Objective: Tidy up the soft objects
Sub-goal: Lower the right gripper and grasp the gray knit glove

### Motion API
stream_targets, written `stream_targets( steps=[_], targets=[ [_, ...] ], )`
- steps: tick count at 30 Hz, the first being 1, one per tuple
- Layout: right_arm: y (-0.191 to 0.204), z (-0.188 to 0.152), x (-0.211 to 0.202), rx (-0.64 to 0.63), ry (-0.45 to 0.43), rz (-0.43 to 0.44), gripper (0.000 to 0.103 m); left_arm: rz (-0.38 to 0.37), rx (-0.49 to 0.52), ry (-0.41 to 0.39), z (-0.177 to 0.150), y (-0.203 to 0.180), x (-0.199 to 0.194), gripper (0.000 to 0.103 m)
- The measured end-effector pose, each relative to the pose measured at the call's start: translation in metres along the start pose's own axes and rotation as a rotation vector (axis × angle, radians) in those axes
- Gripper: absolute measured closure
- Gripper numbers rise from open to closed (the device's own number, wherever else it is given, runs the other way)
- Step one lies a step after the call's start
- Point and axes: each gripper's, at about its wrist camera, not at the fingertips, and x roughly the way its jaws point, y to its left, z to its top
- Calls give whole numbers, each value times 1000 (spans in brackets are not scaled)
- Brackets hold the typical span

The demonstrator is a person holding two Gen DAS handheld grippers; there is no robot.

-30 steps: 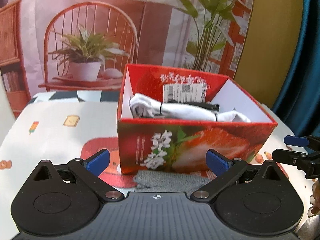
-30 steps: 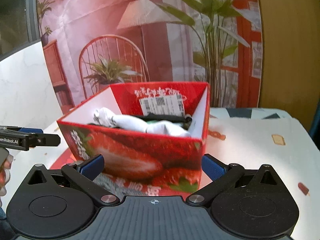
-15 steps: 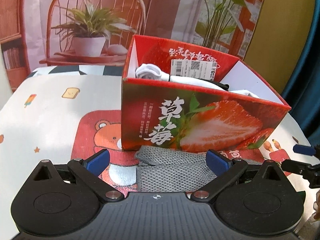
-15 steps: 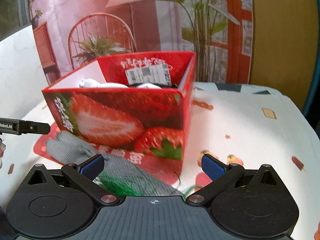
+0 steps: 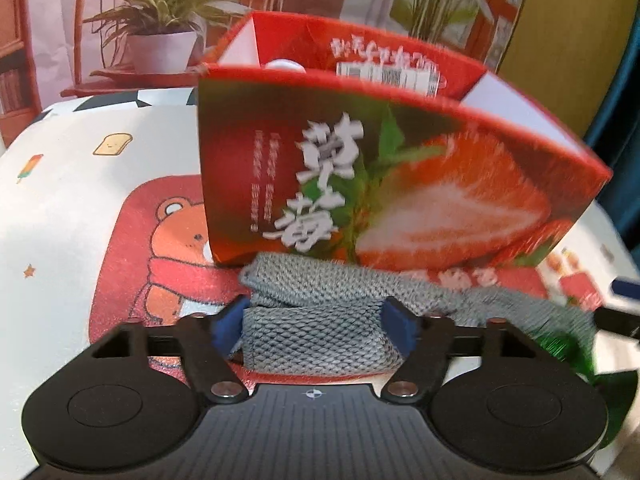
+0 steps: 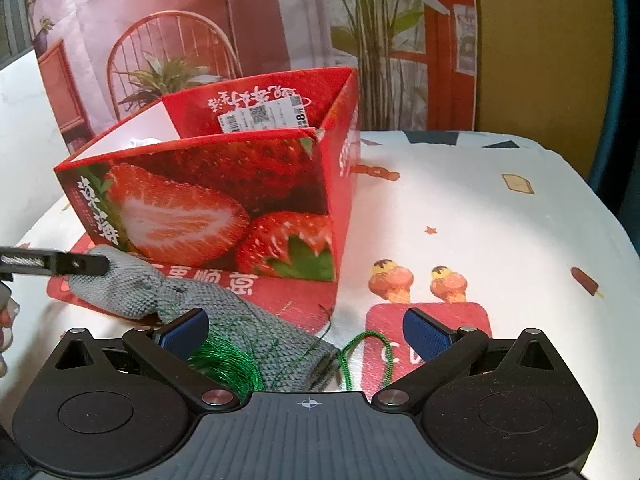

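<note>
The bench (image 6: 500,216) is the broadest thing here, covered by a white cloth printed with small cartoons: toast, ice lollies, stars, ice-cream cones and a bear on a red patch. At its far edge hangs a backdrop (image 6: 248,20) picturing a red chair, potted plants and a lamp.

On the bench stands an open red box (image 5: 400,184) printed with strawberries and white lettering, a barcode label (image 6: 264,117) stuck to its inner far wall. Something white (image 5: 284,66) barely clears its rim; what it is cannot be told from here.

A grey knitted sock (image 6: 192,300) lies flat on the bench just in front of the box, its one end touching or nearly touching the box's base, its other end frayed and trailing loose green threads (image 6: 228,360).

The left gripper (image 5: 314,322) is low over the sock's folded end. Its jaws have just been closing to a middling width, and the sock sits between the blue pads (image 5: 228,326), which are at its edges; blur leaves it unclear whether they press it.

The right gripper (image 6: 306,332) has its jaws wide, straddling the frayed end, the pads not touching it.
</note>
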Motion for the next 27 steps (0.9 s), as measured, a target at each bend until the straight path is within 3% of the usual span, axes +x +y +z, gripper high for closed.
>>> stream_targets(
  steps=[2, 4, 6, 19, 27],
  targets=[
    [-1, 0, -1, -2, -2, -4, 0, 13, 30, -9, -3, -2, -1, 47],
    [-3, 1, -2, -2, -2, -9, 0, -1, 36, -5, -4, -2, -2, 65],
    [-5, 1, -1, 2, -2, -17, 0, -1, 35, -3, -5, 0, -4, 71],
    [-3, 1, 1, -28, -2, -29, 1, 69, -32, -8, -19, 13, -21, 74],
    [2, 10, 10, -44, -7, -23, 9, 119, -108, -14, -26, 26, -32, 74]
  ],
)
